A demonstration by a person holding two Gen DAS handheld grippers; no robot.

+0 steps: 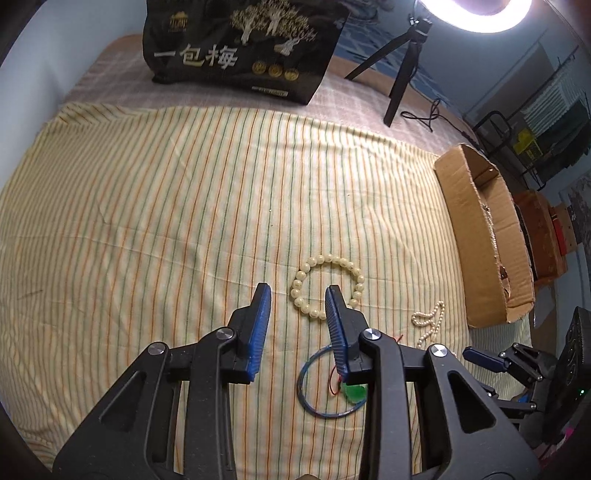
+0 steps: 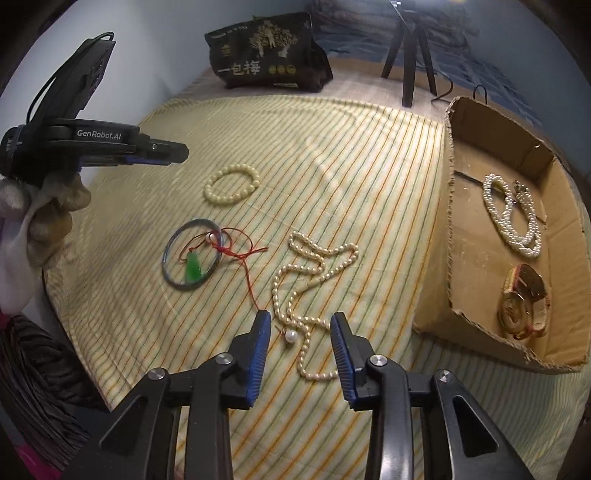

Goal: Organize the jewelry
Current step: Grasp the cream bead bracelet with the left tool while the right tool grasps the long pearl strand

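A cream bead bracelet [image 1: 327,286] [image 2: 232,183] lies on the striped cloth. My left gripper [image 1: 298,291] is open and empty, hovering just short of it; it also shows in the right wrist view [image 2: 162,153]. A blue bangle [image 1: 328,384] [image 2: 192,254] with a green pendant [image 2: 192,271] on a red cord [image 2: 245,258] lies nearer. A long pearl necklace [image 2: 314,273] [image 1: 430,319] lies before my right gripper [image 2: 301,317], which is open and empty above its near end. The cardboard box [image 2: 432,258] [image 1: 476,229] holds a pearl strand [image 2: 513,218] and a gold watch [image 2: 522,299].
A black printed bag [image 1: 243,48] [image 2: 269,51] stands at the back of the bed. A tripod [image 1: 402,62] [image 2: 410,55] with a cable and a ring light [image 1: 476,14] stand at the back right. The wall is on the left.
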